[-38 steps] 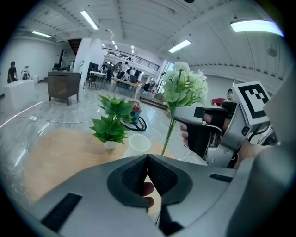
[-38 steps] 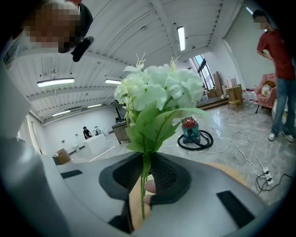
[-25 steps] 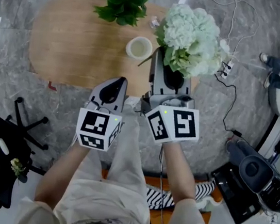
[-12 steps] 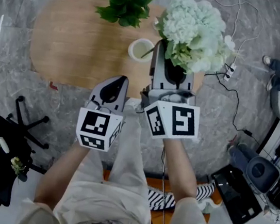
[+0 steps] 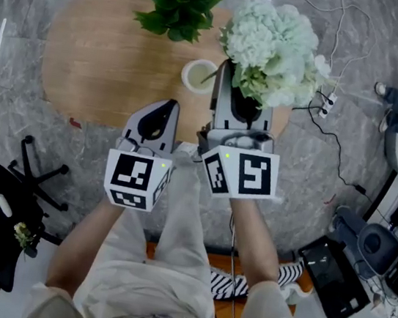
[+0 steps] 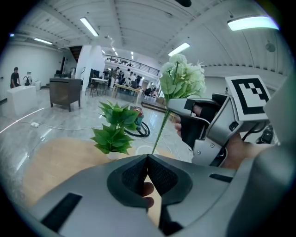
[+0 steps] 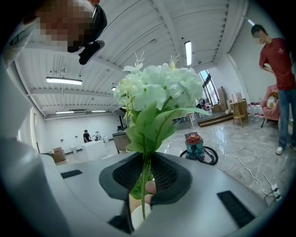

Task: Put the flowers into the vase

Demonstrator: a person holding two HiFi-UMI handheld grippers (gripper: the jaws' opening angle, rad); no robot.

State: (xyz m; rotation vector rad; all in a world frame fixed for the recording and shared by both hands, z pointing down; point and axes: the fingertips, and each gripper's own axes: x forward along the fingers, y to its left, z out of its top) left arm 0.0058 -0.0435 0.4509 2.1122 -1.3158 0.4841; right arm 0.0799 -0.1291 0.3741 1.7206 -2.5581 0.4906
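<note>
I am pinching the flowers (image 7: 157, 99) by the stem in my right gripper (image 7: 144, 175), its jaws narrow around it. The blooms are hanging above and just right of the vase (image 5: 199, 74), and the stem is slanting down toward its mouth. My left gripper (image 6: 147, 159) is sitting closed and empty, nearer me than the vase. I am judging that I should stand the stem upright over the mouth, lower it straight, then release. I am counting one bunch, one vase, one potted plant (image 5: 180, 0) beyond the vase, and two grippers.
</note>
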